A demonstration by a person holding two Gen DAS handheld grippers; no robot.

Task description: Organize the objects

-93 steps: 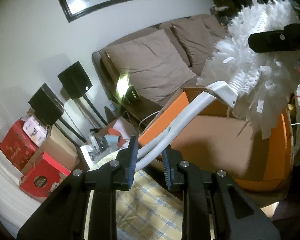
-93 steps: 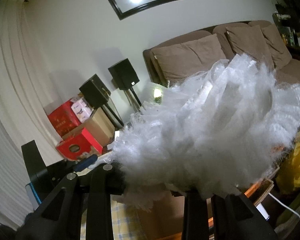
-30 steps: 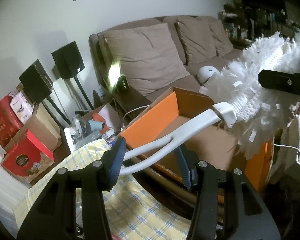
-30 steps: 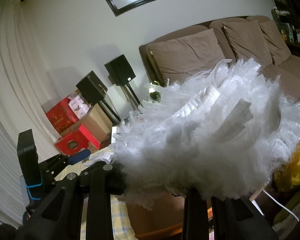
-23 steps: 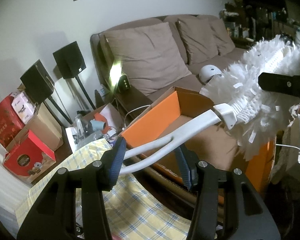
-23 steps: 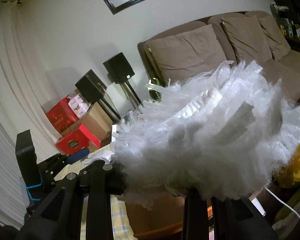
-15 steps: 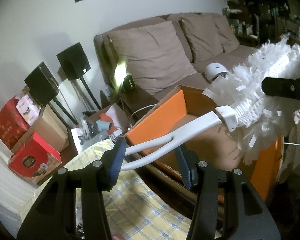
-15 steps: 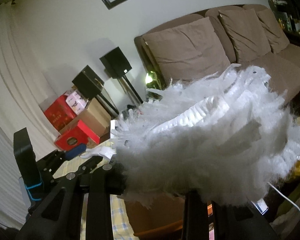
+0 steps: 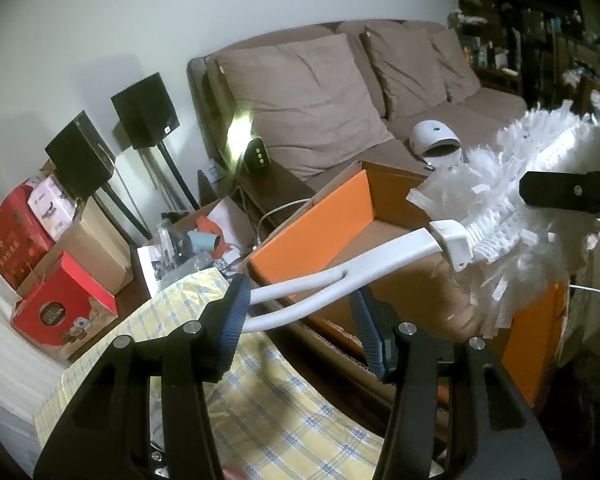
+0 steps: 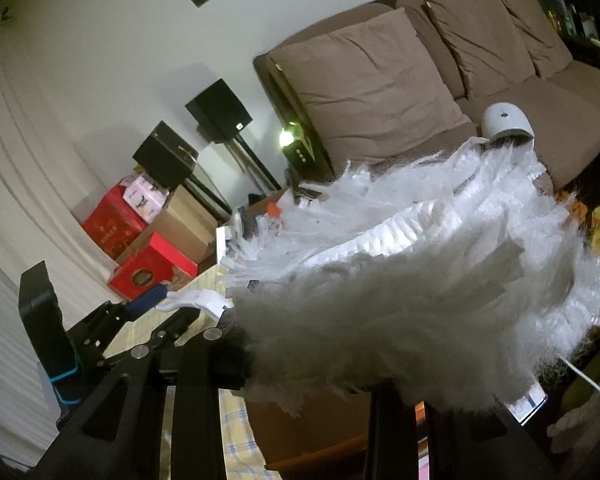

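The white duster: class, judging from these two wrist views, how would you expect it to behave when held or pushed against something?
The white duster probably weighs little, being mostly fluff. Its fluffy head would likely squash and spread where the right gripper presses it. The forked handle looks like stiff plastic, perhaps slightly springy.

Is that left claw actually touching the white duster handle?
Cannot tell. In the left wrist view the left gripper has its jaws spread, with the duster handle passing between them; contact with either pad is unclear.
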